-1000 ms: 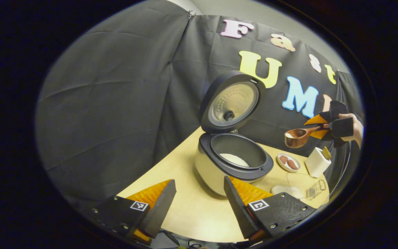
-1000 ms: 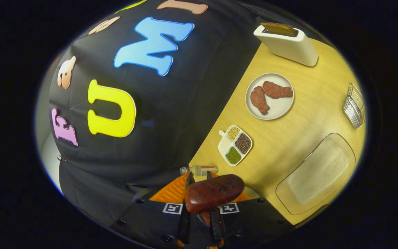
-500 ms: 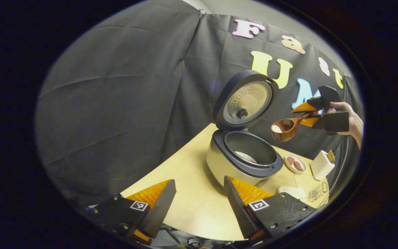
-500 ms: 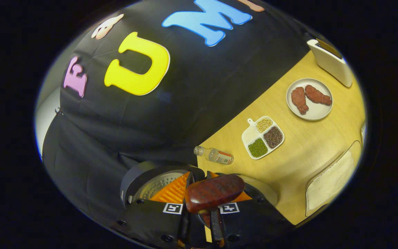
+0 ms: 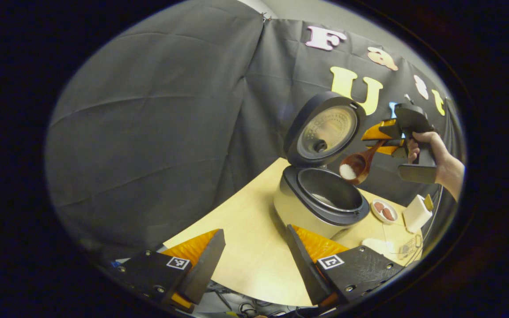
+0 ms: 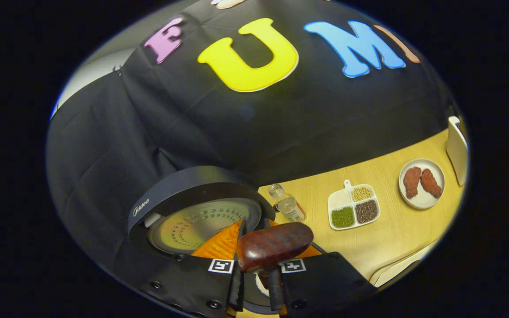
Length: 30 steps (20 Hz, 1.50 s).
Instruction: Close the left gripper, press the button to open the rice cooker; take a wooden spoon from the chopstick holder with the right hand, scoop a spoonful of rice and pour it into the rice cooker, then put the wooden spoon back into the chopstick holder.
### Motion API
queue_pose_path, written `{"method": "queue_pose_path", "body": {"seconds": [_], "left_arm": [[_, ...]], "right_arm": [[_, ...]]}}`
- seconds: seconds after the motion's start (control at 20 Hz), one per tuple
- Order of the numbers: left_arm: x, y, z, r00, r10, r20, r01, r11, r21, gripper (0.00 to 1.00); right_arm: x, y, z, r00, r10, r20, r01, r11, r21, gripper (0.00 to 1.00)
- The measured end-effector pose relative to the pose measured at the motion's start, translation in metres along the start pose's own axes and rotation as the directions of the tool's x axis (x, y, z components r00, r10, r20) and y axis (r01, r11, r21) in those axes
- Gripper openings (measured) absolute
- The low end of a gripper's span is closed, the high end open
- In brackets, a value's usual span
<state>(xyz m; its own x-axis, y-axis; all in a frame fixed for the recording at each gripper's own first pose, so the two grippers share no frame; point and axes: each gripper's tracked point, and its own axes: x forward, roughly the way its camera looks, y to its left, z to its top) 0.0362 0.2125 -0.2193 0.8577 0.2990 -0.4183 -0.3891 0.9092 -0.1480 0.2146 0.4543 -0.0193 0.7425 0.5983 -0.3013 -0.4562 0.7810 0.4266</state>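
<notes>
Right now the wooden spoon (image 5: 360, 163) hangs above the open rice cooker (image 5: 320, 201), its bowl tipped down toward the pot with white rice (image 5: 347, 171) in it. My right claw (image 5: 380, 140) is clamped on the spoon's handle, both fingers pressing it, and my hand (image 5: 431, 154) holds that claw up high beside the raised lid (image 5: 325, 130), wrist angled down. From the right gripper view the handle end (image 6: 274, 245) sits wedged between my fingers, with the lid's metal underside (image 6: 203, 223) just beyond. My left claw (image 5: 254, 260) hangs low over the near edge of the table (image 5: 245, 247), its fingers spread wide and gripping nothing. Past the cooker stand a plate of meat (image 6: 421, 183), a divided dish of beans (image 6: 354, 210), a small bottle (image 6: 287, 205) and the white chopstick holder (image 5: 417, 212).
</notes>
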Motion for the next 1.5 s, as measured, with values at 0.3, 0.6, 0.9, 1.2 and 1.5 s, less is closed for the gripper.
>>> {"method": "queue_pose_path", "body": {"seconds": [0.3, 0.6, 0.9, 1.2, 1.5], "left_arm": [[0.008, 0.008, 0.004, 0.999, 0.032, -0.004, -0.032, 0.999, -0.04, 0.89], [0.012, 0.026, 0.011, 0.996, 0.082, 0.014, -0.082, 0.995, -0.056, 0.89], [0.01, 0.035, 0.009, 0.995, 0.096, 0.002, -0.095, 0.993, -0.074, 0.89], [0.01, 0.014, 0.016, 0.999, 0.041, 0.023, -0.04, 0.999, -0.016, 0.89], [0.005, -0.026, 0.021, 0.998, -0.055, 0.016, 0.054, 0.995, 0.083, 0.89]], "right_arm": [[0.008, 0.023, -0.013, 0.999, 0.04, 0.018, -0.033, 0.956, -0.292, 0.2], [0.009, 0.028, -0.023, 0.998, 0.066, 0.013, -0.053, 0.89, -0.454, 0.24], [-0.004, 0.045, -0.027, 0.989, 0.146, 0.022, -0.103, 0.79, -0.604, 0.24], [-0.019, 0.047, -0.037, 0.988, 0.153, 0.015, -0.102, 0.722, -0.685, 0.24], [-0.071, 0.042, 0.001, 0.986, 0.151, 0.072, -0.084, 0.816, -0.571, 0.24]]}}
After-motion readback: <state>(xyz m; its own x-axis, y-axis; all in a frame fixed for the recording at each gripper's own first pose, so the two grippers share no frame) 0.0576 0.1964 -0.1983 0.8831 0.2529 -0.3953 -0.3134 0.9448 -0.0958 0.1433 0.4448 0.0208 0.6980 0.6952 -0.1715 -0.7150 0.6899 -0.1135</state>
